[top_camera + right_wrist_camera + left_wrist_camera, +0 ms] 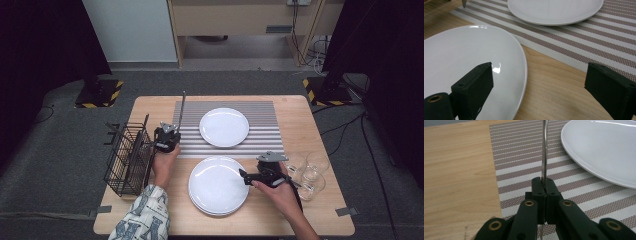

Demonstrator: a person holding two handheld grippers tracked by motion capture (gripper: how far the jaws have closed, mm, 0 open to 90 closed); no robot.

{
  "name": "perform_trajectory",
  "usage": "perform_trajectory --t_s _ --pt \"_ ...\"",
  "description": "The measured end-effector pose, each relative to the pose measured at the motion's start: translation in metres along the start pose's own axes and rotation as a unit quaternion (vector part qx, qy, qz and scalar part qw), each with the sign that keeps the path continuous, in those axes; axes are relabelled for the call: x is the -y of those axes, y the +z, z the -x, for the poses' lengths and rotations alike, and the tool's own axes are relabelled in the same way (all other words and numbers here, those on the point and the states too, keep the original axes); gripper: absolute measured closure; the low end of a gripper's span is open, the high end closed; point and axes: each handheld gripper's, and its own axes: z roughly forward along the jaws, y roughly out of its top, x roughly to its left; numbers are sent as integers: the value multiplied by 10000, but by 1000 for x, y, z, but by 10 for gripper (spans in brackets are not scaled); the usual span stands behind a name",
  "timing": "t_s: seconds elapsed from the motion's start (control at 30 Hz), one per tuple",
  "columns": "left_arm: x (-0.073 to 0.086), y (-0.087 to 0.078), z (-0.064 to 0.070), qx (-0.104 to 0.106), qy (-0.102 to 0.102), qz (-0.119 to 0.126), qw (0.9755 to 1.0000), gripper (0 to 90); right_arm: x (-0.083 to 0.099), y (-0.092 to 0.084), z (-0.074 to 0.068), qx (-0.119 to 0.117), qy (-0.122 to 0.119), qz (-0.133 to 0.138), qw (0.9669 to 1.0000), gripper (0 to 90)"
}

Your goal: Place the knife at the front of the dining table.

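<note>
Presently the left gripper (pixel 543 185) is clamped on a thin metal utensil (pixel 545 150) over the striped placemat (pixel 524 162). The right gripper (pixel 541 86) stands apart beside the near plate (pixel 461 55).

Both grippers black: left gripper (pixel 167 138) links show brass-ringed pivots, right gripper (pixel 245 176) carries grey three-cornered plate; left sleeve (pixel 142 217) blue-and-cream patterned.

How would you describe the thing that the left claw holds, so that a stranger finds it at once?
Start at the striped mat on the wooden table, then go to its left edge, beside the wire basket. There the left claw pinches a thin metal utensil. It is the one slim steel piece here; the plates and glasses are wide.
</note>
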Motion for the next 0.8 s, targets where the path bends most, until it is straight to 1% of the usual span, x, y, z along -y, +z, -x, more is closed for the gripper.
perform_trajectory --t_s 0.2,0.3,0.4,0.63,0.8 --pt "2 1 -1 16 -8 -54 10000 884 0 -1 0 0 12 -9 10000 84" --pt "2 0 -1 42 -36 -76 10000 884 0 0 0 2 -23 -20 10000 84" --pt "1 1 0 36 -15 -80 10000 884 0 0 0 -7 7 4 10000 84" --pt "3 5 0 57 -75 -146 9998 884 -1 -4 2 12 27 51 10000 84" --pt "4 7 0 45 -79 -191 9998 884 0 -5 4 26 43 58 10000 84"
